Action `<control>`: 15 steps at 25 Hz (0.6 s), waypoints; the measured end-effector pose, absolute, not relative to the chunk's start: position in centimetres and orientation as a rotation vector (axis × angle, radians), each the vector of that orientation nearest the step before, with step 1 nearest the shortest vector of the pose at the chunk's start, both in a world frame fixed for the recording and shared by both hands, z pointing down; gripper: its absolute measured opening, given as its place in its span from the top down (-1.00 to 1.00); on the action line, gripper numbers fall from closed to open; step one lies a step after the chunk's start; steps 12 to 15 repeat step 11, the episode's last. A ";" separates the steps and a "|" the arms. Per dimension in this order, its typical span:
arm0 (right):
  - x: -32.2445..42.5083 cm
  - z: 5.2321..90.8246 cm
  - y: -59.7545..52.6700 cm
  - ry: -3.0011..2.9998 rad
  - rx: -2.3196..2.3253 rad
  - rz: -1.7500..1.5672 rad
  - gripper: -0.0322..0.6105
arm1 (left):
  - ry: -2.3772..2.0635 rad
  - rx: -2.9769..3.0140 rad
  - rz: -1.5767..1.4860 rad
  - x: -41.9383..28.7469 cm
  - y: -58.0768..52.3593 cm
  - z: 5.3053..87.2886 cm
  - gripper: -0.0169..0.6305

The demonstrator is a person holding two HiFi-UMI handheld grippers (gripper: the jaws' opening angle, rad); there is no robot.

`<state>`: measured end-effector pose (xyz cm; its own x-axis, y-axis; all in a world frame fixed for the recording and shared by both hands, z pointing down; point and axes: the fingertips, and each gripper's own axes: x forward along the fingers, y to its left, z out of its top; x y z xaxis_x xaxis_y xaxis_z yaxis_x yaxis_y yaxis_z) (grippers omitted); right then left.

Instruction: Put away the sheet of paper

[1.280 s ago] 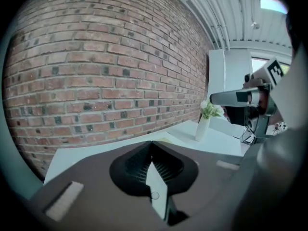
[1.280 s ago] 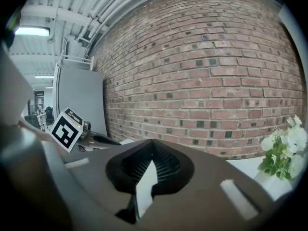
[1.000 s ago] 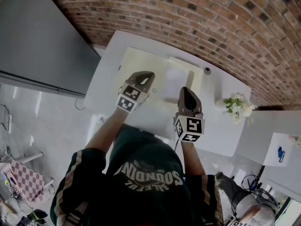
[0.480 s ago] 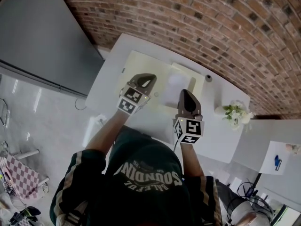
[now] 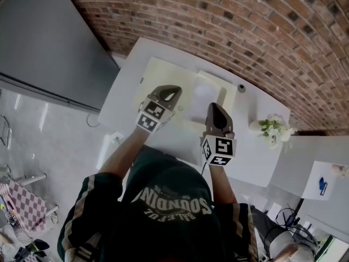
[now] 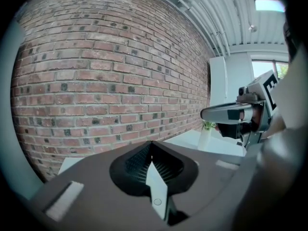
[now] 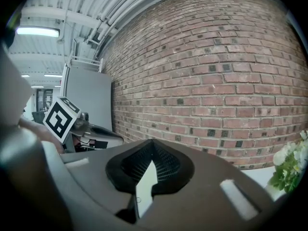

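A white sheet of paper [image 5: 203, 95] lies on a cream folder [image 5: 222, 87], which sits on a pale yellow mat [image 5: 161, 75] on the white table [image 5: 256, 157]. My left gripper [image 5: 170, 91] hovers over the mat just left of the sheet, jaws shut and empty. My right gripper [image 5: 215, 107] hangs at the sheet's near right corner, also shut with nothing in it. In the left gripper view the closed jaws [image 6: 151, 144] point at the brick wall, with the right gripper [image 6: 235, 114] off to the right. The right gripper view shows its own closed jaws [image 7: 153, 144] and the left gripper [image 7: 91, 131].
A small dark round object [image 5: 241, 88] sits at the table's far edge. A vase of white flowers [image 5: 272, 127] stands at the right end. A grey cabinet [image 5: 49, 42] is left of the table, with the brick wall [image 5: 245, 26] behind. Another white table [image 5: 322, 173] adjoins at right.
The head view has shifted a little. Both grippers stay shut and hold nearly the same places beside the sheet.
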<state>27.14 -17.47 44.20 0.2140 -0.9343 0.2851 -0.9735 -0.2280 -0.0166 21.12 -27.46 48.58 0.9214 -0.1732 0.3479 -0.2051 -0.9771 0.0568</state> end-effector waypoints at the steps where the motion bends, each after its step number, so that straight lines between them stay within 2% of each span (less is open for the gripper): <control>1: 27.2 44.3 -17.4 -1.837 2.313 0.355 0.90 | -0.290 2.988 0.531 21.2 -27.4 48.7 0.91; 15: 27.5 44.7 -17.7 -1.826 2.277 0.329 0.90 | -0.255 2.972 0.555 22.2 -27.2 49.7 0.91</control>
